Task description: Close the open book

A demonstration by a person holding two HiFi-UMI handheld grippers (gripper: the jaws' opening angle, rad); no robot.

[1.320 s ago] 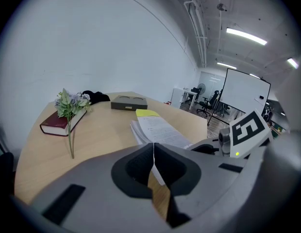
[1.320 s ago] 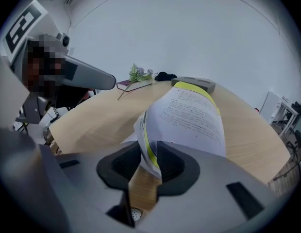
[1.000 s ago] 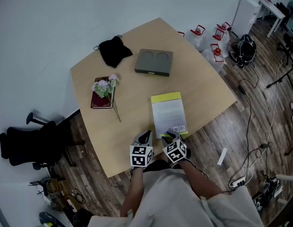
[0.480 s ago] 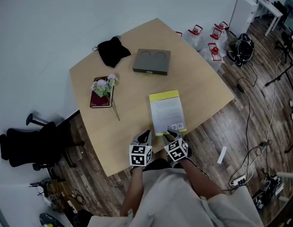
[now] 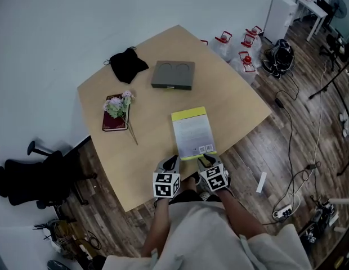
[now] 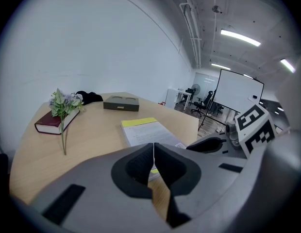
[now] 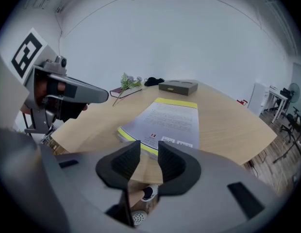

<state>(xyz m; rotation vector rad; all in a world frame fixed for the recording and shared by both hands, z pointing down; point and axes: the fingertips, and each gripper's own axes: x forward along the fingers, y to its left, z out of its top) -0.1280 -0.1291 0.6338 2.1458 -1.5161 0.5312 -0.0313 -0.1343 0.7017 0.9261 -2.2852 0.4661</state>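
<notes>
Now in hand: by the look of it the closing itself is done. The book (image 5: 192, 133) lies flat and shut, a printed cover with a yellow band facing up. You seem to be at the let-go end of the task.
Where the book is: on the counter (image 5: 231, 97), near the edge closest to you, its near short end just ahead of both tongs.
Left tongs (image 5: 173, 162): pressed together with nothing between them, hovering at the counter edge beside the book's near left corner.
Right tongs (image 5: 205, 161): spread part way, having just been narrowing, with nothing between the pads. They sit just short of the book's near end and do not touch it.
Next move: little seems left. Check that the cover stays down, then draw both tongs clear. If the cover lifts, you could press it flat with the closed left tongs.
Head view alone: the whole layout. A dark red book (image 5: 113, 122) with a flower sprig (image 5: 119, 104) across it, a grey tray (image 5: 173, 75) and a black cloth (image 5: 126, 61) all lie well apart from your book.
Left gripper view alone: the two pads meeting edge to edge, and the page block seen from the side.
Right gripper view alone: the open gap between its pads, with the counter edge and a shoe (image 7: 148, 193) showing below.
</notes>
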